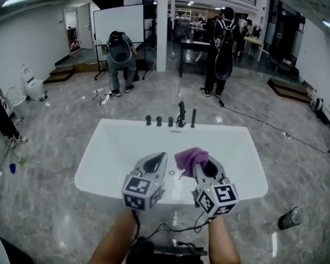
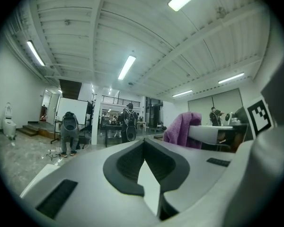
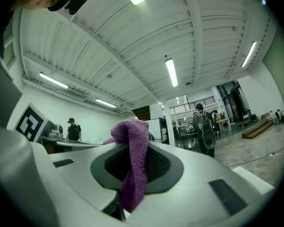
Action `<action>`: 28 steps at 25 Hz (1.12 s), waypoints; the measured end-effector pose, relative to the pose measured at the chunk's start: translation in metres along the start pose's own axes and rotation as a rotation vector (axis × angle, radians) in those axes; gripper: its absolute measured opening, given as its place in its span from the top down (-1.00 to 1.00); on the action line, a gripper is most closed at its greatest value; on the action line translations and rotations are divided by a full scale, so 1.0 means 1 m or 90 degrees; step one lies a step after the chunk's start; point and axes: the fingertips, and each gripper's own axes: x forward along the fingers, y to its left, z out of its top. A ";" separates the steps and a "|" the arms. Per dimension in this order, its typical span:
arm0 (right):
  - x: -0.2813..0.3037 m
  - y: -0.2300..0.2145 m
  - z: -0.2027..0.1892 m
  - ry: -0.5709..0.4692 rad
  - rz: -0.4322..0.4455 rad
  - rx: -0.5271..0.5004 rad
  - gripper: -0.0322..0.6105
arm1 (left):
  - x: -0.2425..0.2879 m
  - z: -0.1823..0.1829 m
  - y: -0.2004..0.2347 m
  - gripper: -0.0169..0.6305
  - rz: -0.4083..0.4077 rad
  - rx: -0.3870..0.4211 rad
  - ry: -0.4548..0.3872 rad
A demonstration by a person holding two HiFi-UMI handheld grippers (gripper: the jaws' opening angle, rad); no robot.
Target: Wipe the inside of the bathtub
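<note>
A white bathtub [image 1: 106, 147] fills the middle of the head view, with black tap fittings [image 1: 181, 116] on its far rim. Both grippers hover side by side over the tub's near rim, jaws pointing away from me. My left gripper [image 1: 160, 157] is shut with nothing in it; in the left gripper view its jaws [image 2: 144, 144] meet at the tip. My right gripper [image 1: 201, 162] is shut on a purple cloth [image 1: 190, 158]. That cloth [image 3: 134, 160] bunches above the jaws and drapes down between them in the right gripper view. The cloth [image 2: 180, 129] also shows to the right of the left gripper.
On the marble floor behind the tub, one person [image 1: 121, 59] bends over and another person [image 1: 222, 48] stands with a backpack. A white pillar [image 1: 161, 26] and whiteboard [image 1: 118, 23] stand farther back. Toilets [image 1: 32, 84] line the left wall. A dark canister [image 1: 290, 218] lies right of the tub, near a floor cable [image 1: 264, 126].
</note>
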 end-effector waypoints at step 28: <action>-0.013 0.049 0.002 -0.005 0.003 0.011 0.71 | -0.036 0.010 0.003 0.93 -0.026 0.026 -0.012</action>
